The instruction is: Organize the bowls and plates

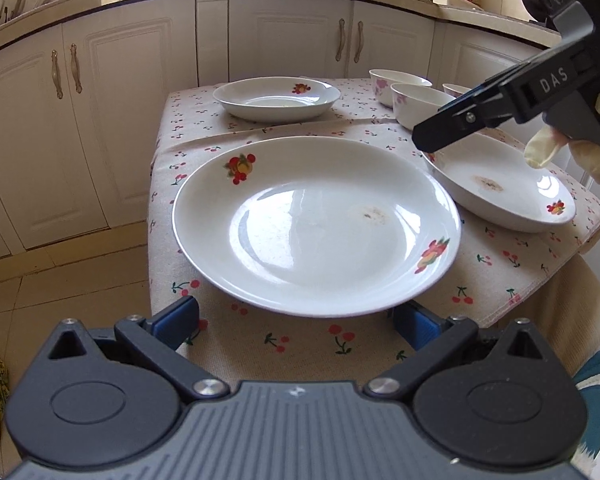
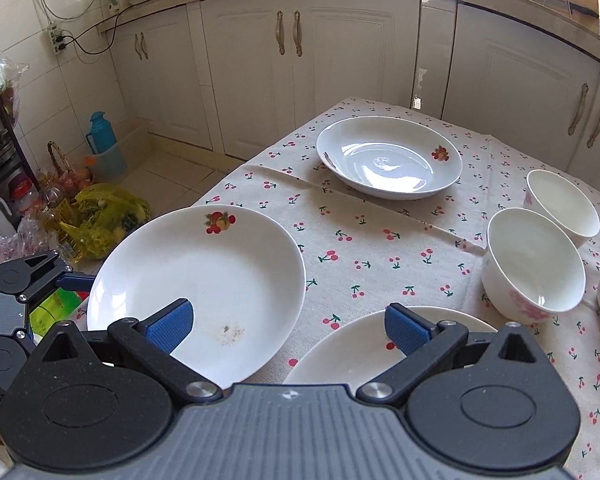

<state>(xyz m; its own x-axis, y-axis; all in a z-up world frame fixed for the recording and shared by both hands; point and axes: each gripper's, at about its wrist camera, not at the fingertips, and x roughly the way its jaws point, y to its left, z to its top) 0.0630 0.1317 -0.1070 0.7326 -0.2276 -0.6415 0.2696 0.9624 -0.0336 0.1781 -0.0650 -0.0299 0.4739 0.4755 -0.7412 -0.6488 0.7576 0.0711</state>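
Cherry-print tablecloth (image 1: 300, 344) bears near plate (image 1: 316, 224) flat, face-up.

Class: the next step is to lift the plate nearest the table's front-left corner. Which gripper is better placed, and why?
Left. The left gripper is open with the plate directly before its fingers. The right gripper hovers over a different plate.

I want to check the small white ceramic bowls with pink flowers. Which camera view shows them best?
The right wrist view: two small white ceramic bowls with pink flowers show whole, open insides visible, and a third is cut by the edge. In the left wrist view the bowls sit far back, partly hidden behind the right tongs.
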